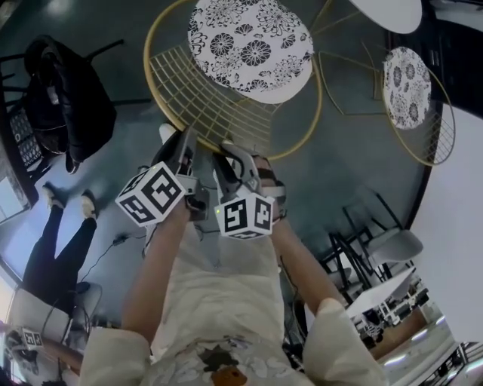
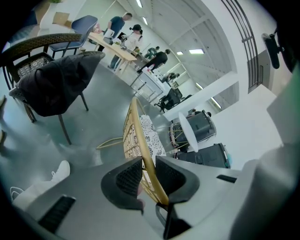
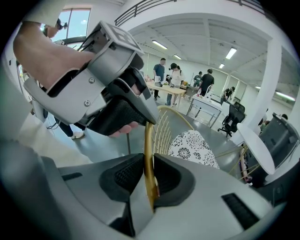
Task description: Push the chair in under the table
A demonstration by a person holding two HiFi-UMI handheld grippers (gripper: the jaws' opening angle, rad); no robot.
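Observation:
The chair has a gold wire frame and a floral cushion (image 1: 249,45); its curved backrest rim (image 1: 204,113) faces me in the head view. My left gripper (image 1: 181,142) and right gripper (image 1: 230,157) sit side by side on that rim. In the left gripper view the gold rim (image 2: 140,140) runs between the pads of the left gripper (image 2: 149,176), which is shut on it. In the right gripper view the right gripper (image 3: 149,176) is likewise shut on the rim (image 3: 149,140), with the cushion (image 3: 192,145) beyond. A white round table (image 1: 389,11) stands past the chair.
A second floral chair (image 1: 411,87) stands at the right of the table. At the left, a dark chair carries a black jacket (image 1: 64,98), with a person's legs (image 1: 56,234) below it. Folded chairs (image 1: 377,249) lie at the lower right. People stand at far tables (image 3: 178,79).

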